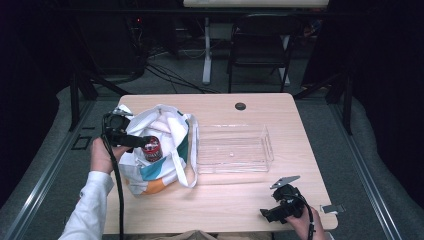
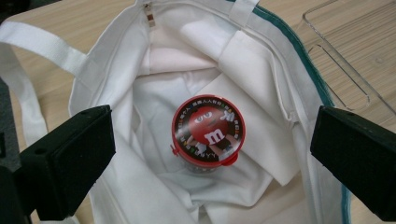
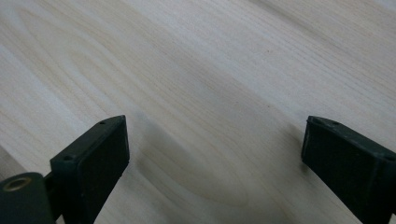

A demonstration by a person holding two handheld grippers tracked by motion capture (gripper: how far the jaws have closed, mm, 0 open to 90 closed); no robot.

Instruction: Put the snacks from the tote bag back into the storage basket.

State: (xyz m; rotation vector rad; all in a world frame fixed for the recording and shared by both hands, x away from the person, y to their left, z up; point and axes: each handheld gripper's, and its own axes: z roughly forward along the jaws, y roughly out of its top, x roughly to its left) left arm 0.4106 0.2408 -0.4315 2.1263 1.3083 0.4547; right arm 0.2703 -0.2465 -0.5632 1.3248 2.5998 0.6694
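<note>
A white tote bag (image 1: 165,145) with teal and orange panels lies open on the left of the wooden table (image 1: 235,200). Inside it stands a small jar with a red printed lid (image 2: 208,130), also visible from above as the jar (image 1: 151,148). My left gripper (image 1: 142,141) hovers over the bag's mouth, open, its jaws wide on either side of the jar without touching it (image 2: 210,154). My right gripper (image 1: 267,214) rests low at the table's front right, open, with bare wood between its jaws (image 3: 215,154).
A clear plastic tray (image 1: 234,148) sits just right of the bag, nothing in it. A round cable hole (image 1: 240,106) marks the table's far side. A dark chair (image 1: 260,47) and a table leg stand beyond. A small metal piece (image 1: 331,208) lies at the front right corner.
</note>
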